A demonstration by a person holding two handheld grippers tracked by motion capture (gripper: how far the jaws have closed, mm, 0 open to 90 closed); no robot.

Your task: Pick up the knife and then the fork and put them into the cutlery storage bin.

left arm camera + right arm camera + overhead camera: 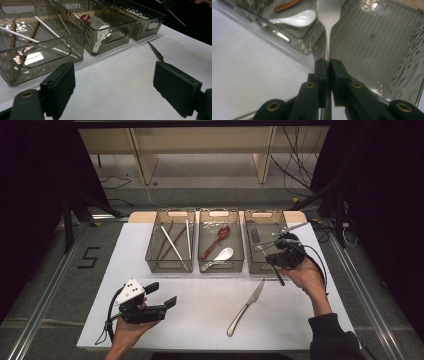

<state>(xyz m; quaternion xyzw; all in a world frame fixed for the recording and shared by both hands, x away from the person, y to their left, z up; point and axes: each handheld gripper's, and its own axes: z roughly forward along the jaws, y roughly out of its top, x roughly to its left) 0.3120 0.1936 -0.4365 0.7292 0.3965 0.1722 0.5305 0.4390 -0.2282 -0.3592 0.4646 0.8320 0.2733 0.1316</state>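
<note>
Right claw (327, 65) pinches a fork (328, 25) by its handle, held over the right-hand bin (260, 262), likely to drop it in. Left claw (162, 295) gapes wide and empty, parked left of the knife (246, 306) on the table (200, 320).

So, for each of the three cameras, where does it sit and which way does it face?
High view: above the person's side, looking forward and down on the table; both forearms and hands enter from the bottom, with left gripper and right gripper.
Left gripper view: rides on the left gripper, facing three bins between its open jaws.
Right gripper view: rides on the right gripper, facing the right bin; jaws shut on a fork.
Shared: high and left gripper views both show the knife.
</note>
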